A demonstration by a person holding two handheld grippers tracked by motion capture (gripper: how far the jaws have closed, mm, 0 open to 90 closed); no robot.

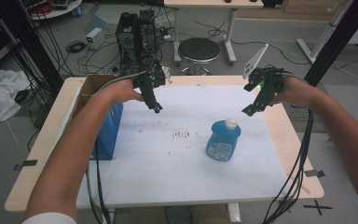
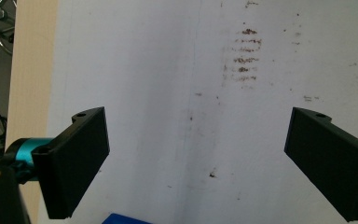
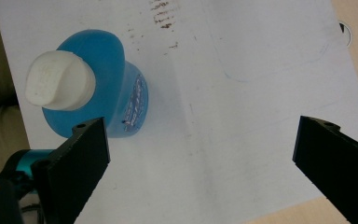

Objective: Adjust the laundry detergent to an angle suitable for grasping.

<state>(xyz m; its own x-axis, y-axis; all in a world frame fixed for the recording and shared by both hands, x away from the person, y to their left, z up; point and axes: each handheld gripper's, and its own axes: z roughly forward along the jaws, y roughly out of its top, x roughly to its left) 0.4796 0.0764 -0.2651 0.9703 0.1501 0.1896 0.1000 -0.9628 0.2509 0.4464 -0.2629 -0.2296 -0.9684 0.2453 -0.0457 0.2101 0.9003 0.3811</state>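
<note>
Approach step: both claws gaping, empty, above the tabletop. Right claw hovers just behind the blue bottle; left claw well apart. Next: lower right claw around bottle.

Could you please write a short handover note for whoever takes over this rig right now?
Left gripper: open, empty, held above the white sheet.
Right gripper: open, empty, held above and beyond the blue bottle.
The bottle stands upright on the sheet with its white cap on. A blue box stands at the sheet's left edge.
Done: nothing gripped so far.
Left: probably bring the right gripper down onto the bottle and grasp it.
</note>
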